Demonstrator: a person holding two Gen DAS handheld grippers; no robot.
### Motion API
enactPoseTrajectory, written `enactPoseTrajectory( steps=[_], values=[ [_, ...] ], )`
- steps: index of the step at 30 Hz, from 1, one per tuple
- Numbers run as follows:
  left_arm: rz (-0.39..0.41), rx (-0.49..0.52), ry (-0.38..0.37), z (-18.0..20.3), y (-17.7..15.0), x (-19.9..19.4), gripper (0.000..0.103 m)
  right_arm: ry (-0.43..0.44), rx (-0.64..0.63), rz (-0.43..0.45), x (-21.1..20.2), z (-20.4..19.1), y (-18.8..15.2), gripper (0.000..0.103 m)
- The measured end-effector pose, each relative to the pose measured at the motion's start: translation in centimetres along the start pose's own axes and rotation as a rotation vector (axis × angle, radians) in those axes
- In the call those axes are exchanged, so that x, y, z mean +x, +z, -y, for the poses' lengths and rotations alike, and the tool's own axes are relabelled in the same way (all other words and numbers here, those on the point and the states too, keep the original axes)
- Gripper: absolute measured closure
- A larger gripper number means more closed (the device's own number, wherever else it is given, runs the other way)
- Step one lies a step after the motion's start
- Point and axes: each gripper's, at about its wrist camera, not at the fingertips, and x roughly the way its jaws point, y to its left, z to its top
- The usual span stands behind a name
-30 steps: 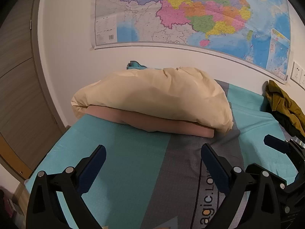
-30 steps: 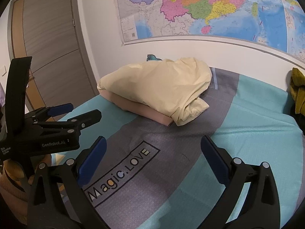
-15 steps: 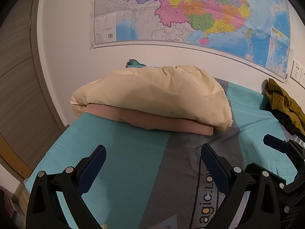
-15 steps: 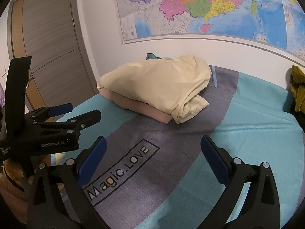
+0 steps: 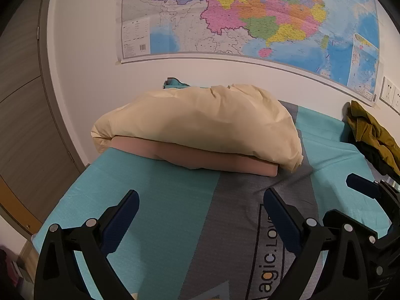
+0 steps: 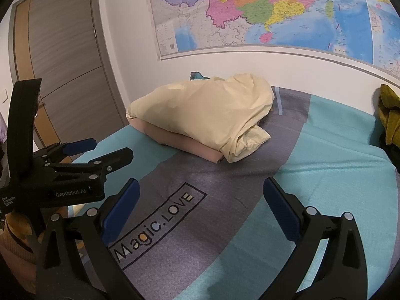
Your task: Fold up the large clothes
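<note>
Clothes [image 5: 370, 132] lie crumpled at far right, unfolded; left gripper [image 5: 200, 215] and right gripper [image 6: 201, 200] both gape wide, empty

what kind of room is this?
Likely a bedroom: a bed under a teal and grey sheet, a cream pillow at the wall, a wall map, and a wooden door.

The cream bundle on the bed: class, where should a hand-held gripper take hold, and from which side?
Probably the loose crumpled corner of the cream bundle, from the bed's open near side; that flap sticks out past the pink folded cloth and lies thin enough to pinch.
</note>
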Motion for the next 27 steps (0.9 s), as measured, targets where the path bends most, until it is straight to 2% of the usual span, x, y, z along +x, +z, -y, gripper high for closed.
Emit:
enactPoseTrajectory(
  steps=[27],
  values=[
    [-0.009, 0.015, -0.004, 0.42, -0.07, 0.00, 0.007, 0.001, 0.009, 0.005, -0.42, 0.41, -0.05, 0.006]
  ],
)
